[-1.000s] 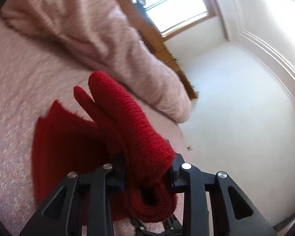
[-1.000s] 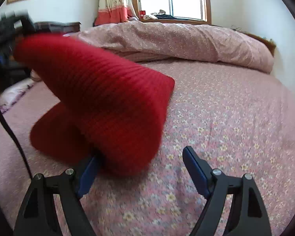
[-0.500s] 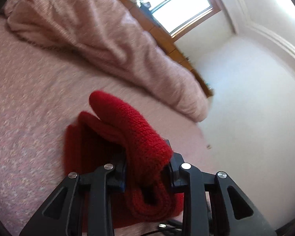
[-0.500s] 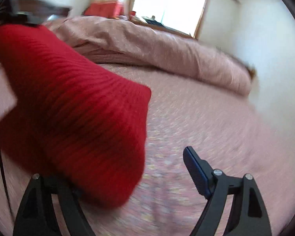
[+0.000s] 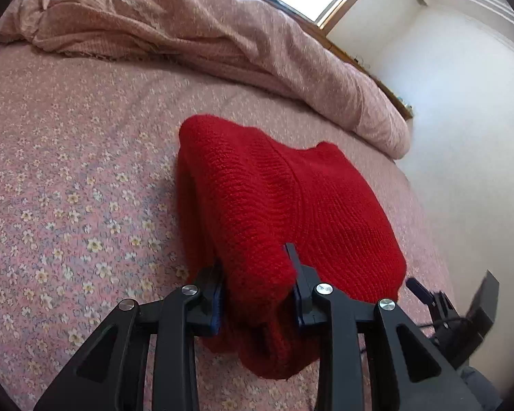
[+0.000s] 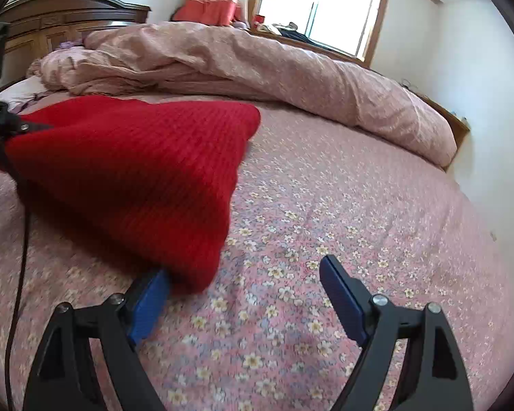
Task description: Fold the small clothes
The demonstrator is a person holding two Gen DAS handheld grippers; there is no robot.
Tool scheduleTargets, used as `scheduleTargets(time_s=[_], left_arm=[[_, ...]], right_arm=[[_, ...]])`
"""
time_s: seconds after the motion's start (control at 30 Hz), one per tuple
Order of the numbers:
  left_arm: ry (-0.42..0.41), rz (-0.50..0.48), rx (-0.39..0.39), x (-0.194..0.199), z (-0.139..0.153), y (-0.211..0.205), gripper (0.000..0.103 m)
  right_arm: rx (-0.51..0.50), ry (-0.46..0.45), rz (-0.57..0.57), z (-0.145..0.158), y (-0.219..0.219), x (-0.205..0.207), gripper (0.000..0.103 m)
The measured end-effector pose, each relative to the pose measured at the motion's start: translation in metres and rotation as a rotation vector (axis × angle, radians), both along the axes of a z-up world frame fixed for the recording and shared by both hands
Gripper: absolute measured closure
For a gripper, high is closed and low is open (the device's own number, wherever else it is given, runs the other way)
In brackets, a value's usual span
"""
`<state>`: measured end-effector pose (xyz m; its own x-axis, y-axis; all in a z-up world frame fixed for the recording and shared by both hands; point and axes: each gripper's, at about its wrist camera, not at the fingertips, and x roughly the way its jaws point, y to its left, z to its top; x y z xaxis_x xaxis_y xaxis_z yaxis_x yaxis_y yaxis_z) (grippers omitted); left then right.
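Change: the red knit garment (image 5: 291,205), held up clear of the bed a second ago, now drapes down onto the floral bedsheet (image 5: 68,188); the left gripper (image 5: 257,284) has come lower with it.
Left gripper: jaws narrowed and clamped on a bunched fold of the knit, angled downward toward the bed.
Right gripper: the right gripper (image 6: 246,291) stands wide apart, clamping nothing; its left blue pad (image 6: 150,303) sits just at the garment's (image 6: 137,171) lower corner, whether touching I cannot tell; the right pad is over bare sheet (image 6: 342,222).
Garment: folded over, spread between the two grippers, its far end resting on the sheet.
Open room: bare sheet lies left of the garment in the left view, and right and ahead in the right view.
Edges: a rumpled pink quilt (image 6: 257,58) lies along the far side; the bed's edge meets the white wall (image 5: 462,137) at right.
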<state>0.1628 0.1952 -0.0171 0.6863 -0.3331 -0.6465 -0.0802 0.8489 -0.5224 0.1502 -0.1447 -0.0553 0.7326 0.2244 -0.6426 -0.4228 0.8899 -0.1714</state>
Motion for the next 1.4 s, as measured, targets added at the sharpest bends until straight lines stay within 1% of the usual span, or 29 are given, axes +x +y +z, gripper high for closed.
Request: scheduleTargets(time_s=[0.07, 0.1, 0.17, 0.27, 0.3, 0.33, 0.37, 0.4, 0.43, 0.47, 0.53, 0.57, 0.6, 0.63, 0.67, 0.73, 0.83, 0.87, 0.9, 0.93, 1.0, 1.03, 1.07, 1.1, 1.17, 1.2, 1.23, 1.3, 1.4], left_arm=[[-0.016, 0.005, 0.019, 0.008, -0.002, 0.000, 0.079], [-0.019, 0.010, 0.032, 0.011, -0.002, 0.001, 0.079], [-0.008, 0.004, 0.024, 0.017, -0.004, 0.002, 0.078], [0.022, -0.001, 0.000, 0.012, -0.001, 0.007, 0.075], [0.019, -0.003, -0.006, 0.006, 0.004, 0.009, 0.075], [0.007, 0.000, -0.001, -0.003, 0.013, 0.011, 0.071], [-0.003, 0.004, 0.014, -0.009, 0.019, 0.011, 0.069], [-0.034, 0.022, 0.054, -0.021, 0.031, 0.012, 0.066], [-0.059, 0.038, 0.079, -0.025, 0.039, 0.012, 0.064], [-0.090, 0.063, 0.113, -0.032, 0.048, 0.012, 0.063], [-0.155, 0.115, 0.157, -0.041, 0.065, 0.011, 0.061], [-0.183, 0.131, 0.171, -0.039, 0.072, 0.010, 0.061], [-0.218, 0.135, 0.185, -0.038, 0.079, 0.004, 0.061], [-0.236, 0.125, 0.193, -0.035, 0.081, 0.000, 0.061], [-0.248, 0.110, 0.204, -0.030, 0.082, -0.005, 0.061], [-0.237, 0.076, 0.231, -0.012, 0.079, -0.021, 0.061], [-0.207, 0.020, 0.247, 0.014, 0.066, -0.038, 0.061], [-0.191, 0.012, 0.254, 0.018, 0.062, -0.040, 0.061], [-0.159, -0.001, 0.260, 0.023, 0.054, -0.043, 0.061], [-0.133, -0.014, 0.269, 0.026, 0.049, -0.045, 0.061], [-0.067, -0.036, 0.285, 0.029, 0.032, -0.048, 0.062], [-0.045, -0.042, 0.280, 0.029, 0.025, -0.048, 0.062], [-0.029, -0.048, 0.275, 0.026, 0.018, -0.050, 0.062], [-0.023, -0.057, 0.287, 0.024, 0.012, -0.052, 0.062], [-0.049, -0.080, 0.358, 0.017, 0.008, -0.060, 0.062], [-0.051, -0.081, 0.384, 0.014, 0.006, -0.063, 0.062], [-0.048, -0.075, 0.389, 0.012, 0.005, -0.063, 0.062], [-0.036, -0.057, 0.372, 0.008, 0.003, -0.061, 0.062], [0.000, -0.051, 0.319, 0.006, 0.003, -0.056, 0.062]], right_arm=[[-0.006, -0.001, 0.013, 0.003, -0.003, -0.007, 0.016], [-0.021, -0.012, -0.008, 0.002, -0.008, -0.009, 0.016], [-0.038, -0.029, -0.049, 0.002, -0.019, -0.011, 0.016], [0.051, 0.005, -0.076, 0.004, -0.044, 0.001, 0.019], [0.080, 0.026, -0.098, 0.005, -0.052, 0.009, 0.026], [0.107, 0.040, -0.111, 0.007, -0.058, 0.016, 0.034], [0.149, 0.055, -0.120, 0.009, -0.066, 0.023, 0.038], [0.199, 0.071, -0.119, 0.013, -0.071, 0.030, 0.046], [0.259, 0.088, -0.110, 0.017, -0.074, 0.037, 0.051], [0.313, 0.104, -0.095, 0.020, -0.077, 0.042, 0.061], [0.423, 0.137, -0.042, 0.027, -0.077, 0.054, 0.080], [0.492, 0.153, 0.021, 0.030, -0.071, 0.060, 0.084], [0.492, 0.153, 0.021, 0.030, -0.071, 0.060, 0.086], [0.531, 0.173, 0.075, 0.033, -0.064, 0.065, 0.088], [0.549, 0.184, 0.111, 0.035, -0.057, 0.071, 0.089], [0.576, 0.181, 0.199, 0.042, -0.036, 0.076, 0.089], [0.589, 0.132, 0.313, 0.049, -0.009, 0.073, 0.089], [0.589, 0.132, 0.344, 0.048, 0.000, 0.073, 0.089], [0.570, 0.153, 0.373, 0.044, 0.009, 0.074, 0.089], [0.530, 0.176, 0.378, 0.040, 0.016, 0.072, 0.091], [0.414, 0.233, 0.370, 0.024, 0.026, 0.072, 0.094], [0.400, 0.259, 0.362, 0.018, 0.023, 0.070, 0.096], [0.416, 0.282, 0.356, 0.014, 0.018, 0.070, 0.097], [0.428, 0.318, 0.356, 0.011, 0.013, 0.070, 0.099], [0.415, 0.347, 0.372, 0.008, 0.010, 0.071, 0.099], [0.424, 0.360, 0.374, 0.007, 0.010, 0.073, 0.100], [0.438, 0.366, 0.369, 0.006, 0.011, 0.075, 0.100], [0.430, 0.340, 0.373, 0.005, 0.012, 0.071, 0.100], [0.385, 0.286, 0.389, 0.009, 0.020, 0.063, 0.100]])
